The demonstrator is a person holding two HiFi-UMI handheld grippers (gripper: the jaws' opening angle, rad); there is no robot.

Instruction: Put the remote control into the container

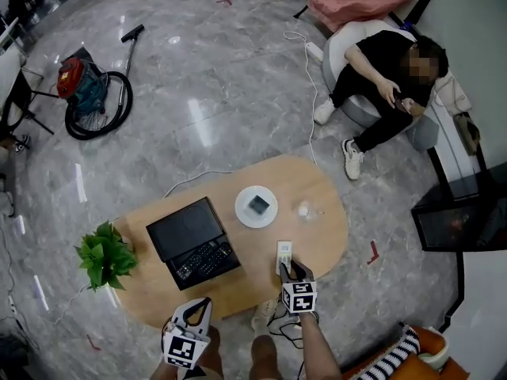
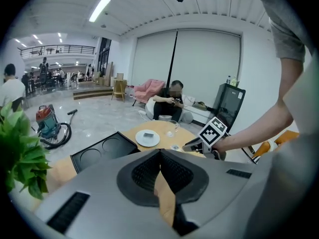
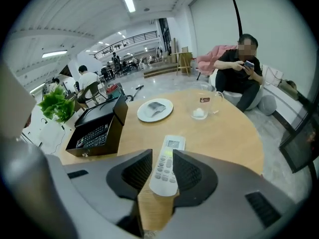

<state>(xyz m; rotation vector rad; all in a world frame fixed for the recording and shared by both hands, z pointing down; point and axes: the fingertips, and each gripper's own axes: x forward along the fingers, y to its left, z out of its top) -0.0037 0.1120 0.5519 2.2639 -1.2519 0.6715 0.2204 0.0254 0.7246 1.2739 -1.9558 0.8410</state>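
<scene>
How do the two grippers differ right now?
Left gripper: jaws shut, nothing between them; right gripper: jaws apart, with the remote control between them. The right gripper is over the table; the left gripper is at its near edge. Both point down toward the table.

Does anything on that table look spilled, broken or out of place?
Nothing is spilled or broken. Only the white remote lies loose on the table, while other remotes sit inside the open black box. The right gripper has its jaws open around it.
</scene>
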